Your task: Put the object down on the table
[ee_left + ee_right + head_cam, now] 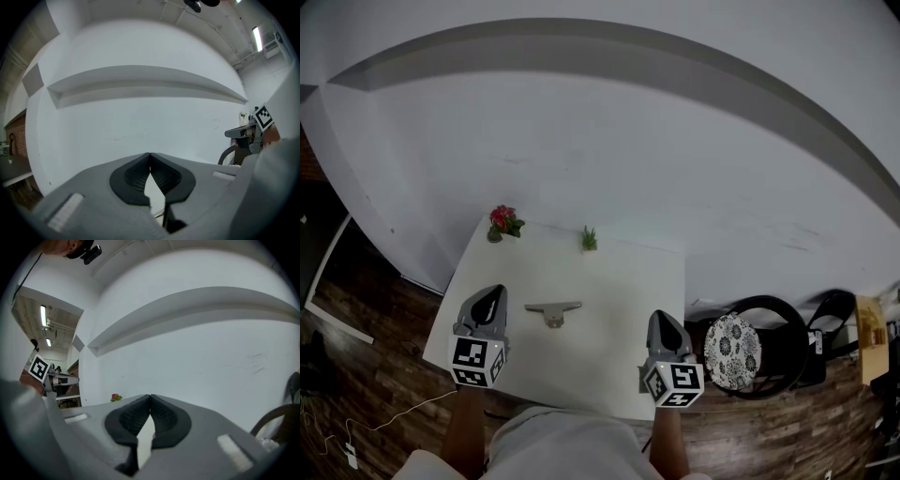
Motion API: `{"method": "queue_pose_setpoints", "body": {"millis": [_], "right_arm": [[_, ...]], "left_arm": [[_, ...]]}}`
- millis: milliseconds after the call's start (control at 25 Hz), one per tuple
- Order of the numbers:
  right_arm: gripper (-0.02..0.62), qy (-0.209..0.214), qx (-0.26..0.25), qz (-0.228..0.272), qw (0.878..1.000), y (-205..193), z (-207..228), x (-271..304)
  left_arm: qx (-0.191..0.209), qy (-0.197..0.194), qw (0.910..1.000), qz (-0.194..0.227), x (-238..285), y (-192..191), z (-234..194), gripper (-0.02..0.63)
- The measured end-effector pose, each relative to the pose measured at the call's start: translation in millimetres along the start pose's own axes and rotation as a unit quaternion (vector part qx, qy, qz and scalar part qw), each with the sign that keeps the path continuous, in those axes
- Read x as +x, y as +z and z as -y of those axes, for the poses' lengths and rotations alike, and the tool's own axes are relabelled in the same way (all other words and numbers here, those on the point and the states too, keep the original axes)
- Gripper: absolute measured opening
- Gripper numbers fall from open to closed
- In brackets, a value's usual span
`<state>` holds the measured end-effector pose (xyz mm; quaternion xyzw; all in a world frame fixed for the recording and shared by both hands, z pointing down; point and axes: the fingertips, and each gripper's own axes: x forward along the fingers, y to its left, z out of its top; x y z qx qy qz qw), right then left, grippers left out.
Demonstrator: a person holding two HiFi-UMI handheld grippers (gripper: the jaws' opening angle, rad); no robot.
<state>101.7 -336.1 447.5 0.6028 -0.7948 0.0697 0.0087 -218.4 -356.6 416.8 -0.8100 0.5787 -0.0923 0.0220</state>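
White tabletop carries a flat grey T-shaped piece near its middle, dull and metal-looking. Beside it, the left gripper and right gripper — both closed, holding nothing.

1 table, 1 obj, 2 plants (red plant, green plant), 2 grippers (L gripper, R gripper), 1 chair

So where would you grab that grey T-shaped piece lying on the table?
Probably the long bar of the T-shaped piece, pinched across its narrow width from above: it lies flat on the table, so only its top is free. The left gripper, shut now, sits nearer.
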Motion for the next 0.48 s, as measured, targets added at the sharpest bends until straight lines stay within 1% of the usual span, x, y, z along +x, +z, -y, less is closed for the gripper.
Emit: {"method": "queue_pose_setpoints", "body": {"millis": [240, 480], "right_arm": [[0.003, 0.008, -0.005, 0.0, 1.0, 0.7, -6.5, 1.4], [0.003, 0.001, -0.006, 0.0, 1.0, 2.4, -1.5, 0.2]], "left_arm": [[-0.004, 0.001, 1.0, -0.001, -3.2, -1.6, -4.4, 0.009], [-0.001, 0.0, 1.0, 0.0, -2.3, -1.5, -2.7, 0.009]]}}
